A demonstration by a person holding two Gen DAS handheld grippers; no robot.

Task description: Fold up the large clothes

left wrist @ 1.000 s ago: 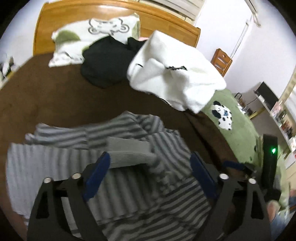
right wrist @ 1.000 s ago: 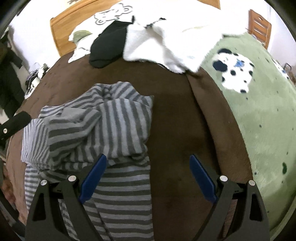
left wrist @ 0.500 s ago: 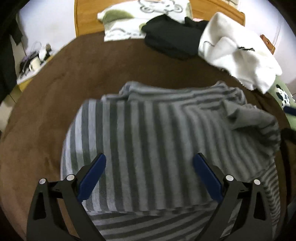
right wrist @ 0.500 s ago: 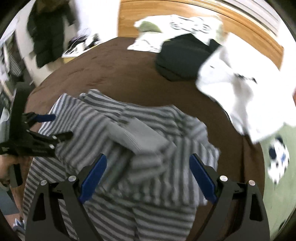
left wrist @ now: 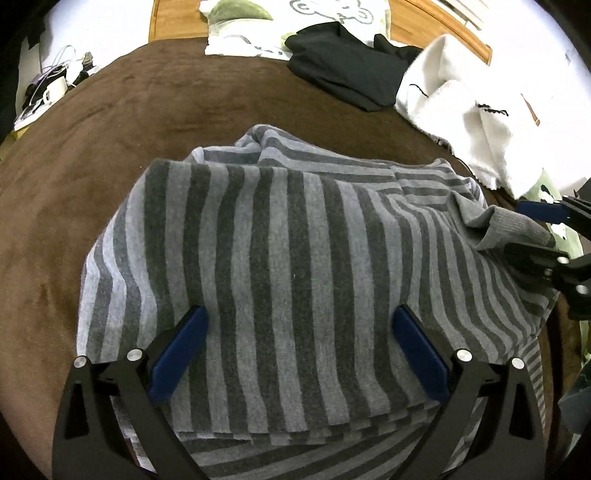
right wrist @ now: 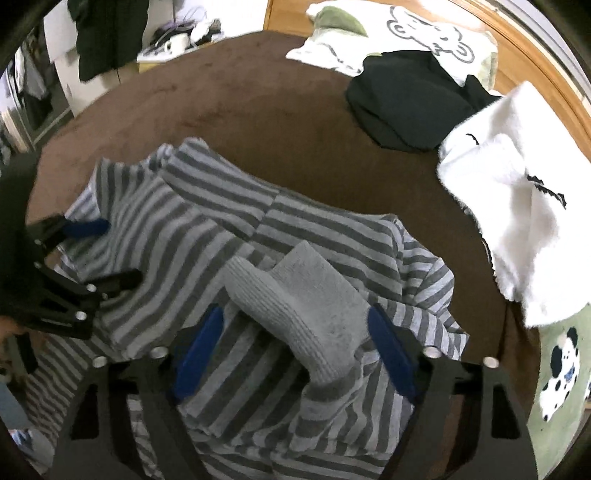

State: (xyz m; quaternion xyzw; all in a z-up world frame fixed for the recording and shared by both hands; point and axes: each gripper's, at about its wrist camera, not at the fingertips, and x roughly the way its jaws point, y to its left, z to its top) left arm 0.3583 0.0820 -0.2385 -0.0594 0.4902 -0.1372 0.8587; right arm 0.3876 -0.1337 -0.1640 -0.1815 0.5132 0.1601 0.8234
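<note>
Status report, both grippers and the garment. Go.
Left gripper open above grey striped knit garment. Right gripper closing around its plain grey ribbed cuff. Nothing in the way.

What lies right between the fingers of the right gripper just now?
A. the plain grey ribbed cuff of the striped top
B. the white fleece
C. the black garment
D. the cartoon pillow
A: in the right wrist view the grey ribbed cuff of the striped top sits between the closing right gripper; the black garment, white fleece and pillow lie farther up the bed.
</note>
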